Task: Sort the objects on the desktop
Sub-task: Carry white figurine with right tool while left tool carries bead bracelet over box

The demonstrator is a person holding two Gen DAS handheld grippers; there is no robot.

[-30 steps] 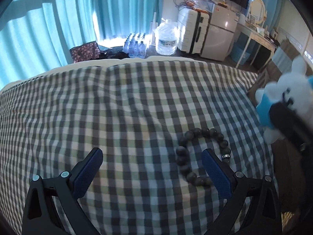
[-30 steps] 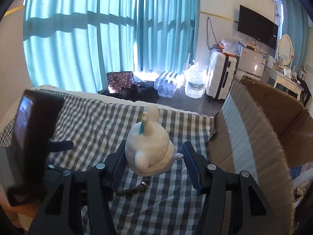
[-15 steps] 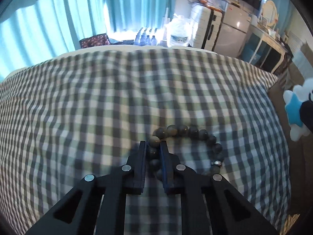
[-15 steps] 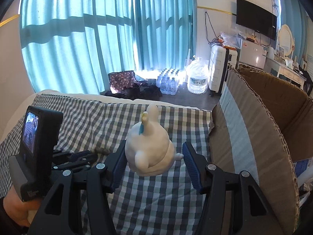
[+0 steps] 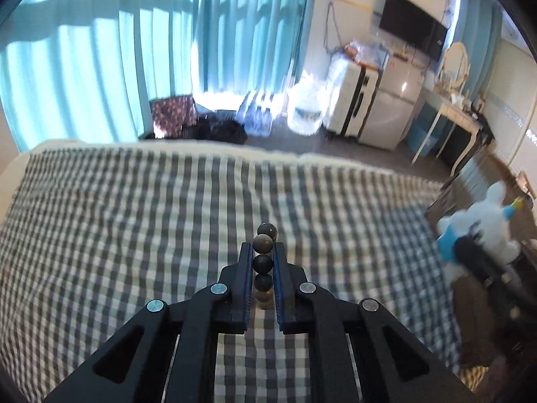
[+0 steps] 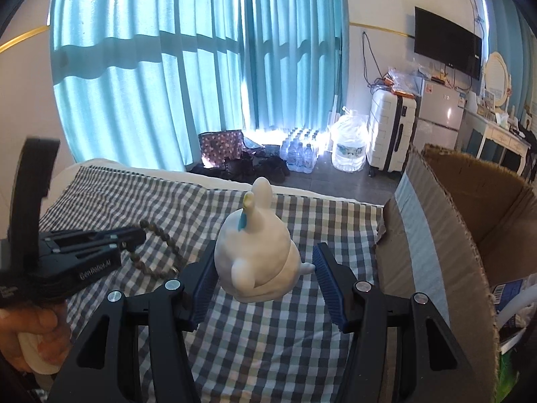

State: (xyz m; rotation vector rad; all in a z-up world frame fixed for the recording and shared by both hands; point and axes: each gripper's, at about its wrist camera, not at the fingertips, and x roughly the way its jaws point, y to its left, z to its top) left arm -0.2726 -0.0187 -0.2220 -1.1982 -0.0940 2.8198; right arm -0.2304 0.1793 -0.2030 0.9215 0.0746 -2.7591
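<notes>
Left gripper [image 5: 262,262], a black two-finger tool with blue ribbed pads, is clamped on a bracelet of dark round beads [image 5: 262,263]. The pads pinch one short run of the strand, and two beads stand beyond the tips. In the right wrist view the rest of the bracelet [image 6: 157,235] hangs from the tool in a loose loop over the grey-and-white checked cloth [image 5: 134,221]; whether its lowest beads touch the cloth cannot be told.

Right gripper [image 6: 265,268] is closed on a white rounded soft toy with long ears and a small blue mark [image 6: 256,252], its blue pads set against the two flanks of the body, which appears held clear of the cloth. An open brown corrugated cardboard box [image 6: 436,235] stands just to the right, its near wall beside the right pad.

Handling, as a judgement. The bracelet is probably light, each bead hard and smooth, the string limp. A pinch across a single bead may roll off, so a grip spanning two or three beads, as here, seems the safer hold. The hanging loop will swing and may catch on the box rim. The toy looks light and yielding; its pile should give good friction. The broad middle of the body is the natural hold, since ears or tail would let it dangle and turn.
</notes>
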